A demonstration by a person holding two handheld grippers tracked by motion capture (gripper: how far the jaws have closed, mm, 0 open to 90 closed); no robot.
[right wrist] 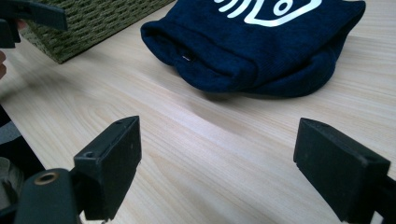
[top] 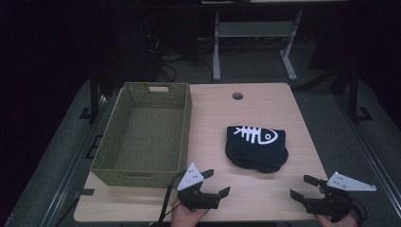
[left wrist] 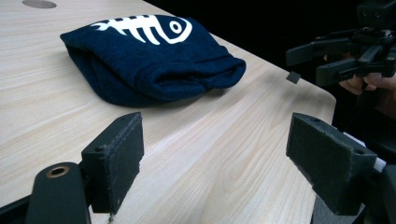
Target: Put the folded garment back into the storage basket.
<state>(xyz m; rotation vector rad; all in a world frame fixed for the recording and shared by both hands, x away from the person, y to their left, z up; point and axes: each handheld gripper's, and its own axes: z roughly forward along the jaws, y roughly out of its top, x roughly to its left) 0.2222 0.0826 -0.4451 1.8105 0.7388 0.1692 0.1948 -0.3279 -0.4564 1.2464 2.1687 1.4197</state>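
The folded dark-blue hat [top: 257, 147] with the white fish-bone print lies flat on the desk [top: 213, 123], right of the woven basket [top: 146, 135] and well apart from it. Both tools sit at the near edge. The left hand-held gripper [top: 213, 183] has its jaws spread wide with nothing between them, and so does the right hand-held gripper [top: 302, 187].

The main risk, as I judge it, is a partial grab. The hat is soft and layered, so a jaw that closes on the top fold alone could lift one layer and let the rest unroll or drag across the wood. Coming in too flat could also shove the bundle away rather than catch it, since nothing holds it in place. If it is meant for the basket, a loose grip may let it snag on the rim.

The hat lies ahead of both tools, between their lines of approach: forward and to the right of the left one, forward and to the left of the right one, near but not touching either.
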